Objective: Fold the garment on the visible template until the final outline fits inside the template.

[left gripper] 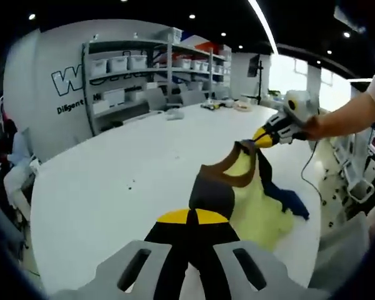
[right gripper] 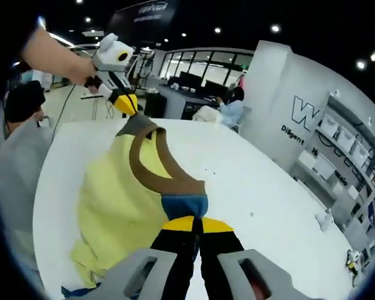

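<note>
Now pinching the yellow garment [right gripper: 115, 200] by its brown collar [right gripper: 151, 167], both left gripper [left gripper: 192, 215] and right gripper [right gripper: 190, 220] clamping; wall lettering [left gripper: 67, 82] beginning "W", rest unreadable.

Bright indoor light, fisheye views
Ceiling spots and a light strip [left gripper: 262, 22] glare overhead; windows [left gripper: 297, 78] blow out white; the tabletop [left gripper: 112, 181] shines evenly; edges bend and blur.

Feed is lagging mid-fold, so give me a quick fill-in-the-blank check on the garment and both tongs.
1. The yellow fabric garment has a collar trimmed in ____.
2. Both the left tongs and right tongs are ____ on the garment.
3. The garment hangs over a ____ round table.

Missing words: brown; shut; white
</note>
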Demonstrator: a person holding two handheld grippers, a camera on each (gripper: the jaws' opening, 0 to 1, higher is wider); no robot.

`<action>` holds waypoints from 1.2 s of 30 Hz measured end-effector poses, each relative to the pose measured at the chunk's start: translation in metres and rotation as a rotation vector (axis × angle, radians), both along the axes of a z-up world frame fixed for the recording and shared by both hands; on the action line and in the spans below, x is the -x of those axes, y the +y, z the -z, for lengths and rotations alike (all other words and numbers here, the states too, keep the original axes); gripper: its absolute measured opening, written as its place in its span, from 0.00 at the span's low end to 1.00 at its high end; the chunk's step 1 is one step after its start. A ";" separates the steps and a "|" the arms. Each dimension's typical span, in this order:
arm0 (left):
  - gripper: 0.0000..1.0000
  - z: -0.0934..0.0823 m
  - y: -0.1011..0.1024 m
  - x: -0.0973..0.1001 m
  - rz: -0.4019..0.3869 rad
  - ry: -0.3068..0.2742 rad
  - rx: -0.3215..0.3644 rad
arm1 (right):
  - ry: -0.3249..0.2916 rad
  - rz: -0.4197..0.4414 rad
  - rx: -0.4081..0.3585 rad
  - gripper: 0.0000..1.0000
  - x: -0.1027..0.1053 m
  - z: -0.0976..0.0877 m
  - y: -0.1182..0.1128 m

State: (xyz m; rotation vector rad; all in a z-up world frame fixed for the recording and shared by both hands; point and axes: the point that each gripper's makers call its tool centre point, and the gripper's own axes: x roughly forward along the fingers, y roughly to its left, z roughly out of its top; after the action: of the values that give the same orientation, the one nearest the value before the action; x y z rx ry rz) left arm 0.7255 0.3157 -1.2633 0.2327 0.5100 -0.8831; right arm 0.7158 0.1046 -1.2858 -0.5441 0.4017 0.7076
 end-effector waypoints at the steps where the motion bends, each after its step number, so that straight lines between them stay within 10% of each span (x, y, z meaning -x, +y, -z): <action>1: 0.04 0.006 -0.003 -0.008 -0.003 0.010 -0.001 | -0.016 0.023 0.039 0.00 -0.011 0.004 -0.006; 10: 0.04 0.050 -0.014 -0.065 -0.079 0.077 -0.043 | 0.070 0.119 0.105 0.00 -0.050 0.048 -0.020; 21: 0.05 0.074 -0.028 -0.079 -0.083 0.089 -0.091 | 0.168 0.195 0.138 0.00 -0.068 0.094 -0.032; 29: 0.20 0.096 0.009 -0.061 -0.153 0.151 -0.118 | 0.196 0.193 0.150 0.01 -0.075 0.107 -0.026; 33: 0.19 0.122 0.021 -0.036 -0.152 0.215 -0.127 | 0.180 0.182 0.169 0.26 -0.067 0.104 -0.030; 36: 0.20 0.137 0.024 -0.019 -0.164 0.264 -0.127 | 0.165 0.156 0.134 0.23 -0.055 0.097 -0.028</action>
State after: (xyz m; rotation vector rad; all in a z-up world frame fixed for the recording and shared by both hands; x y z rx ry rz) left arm 0.7448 0.3401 -1.4003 0.1882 0.8208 -0.7256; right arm 0.7703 0.0771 -1.3830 -0.5751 0.6424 0.5797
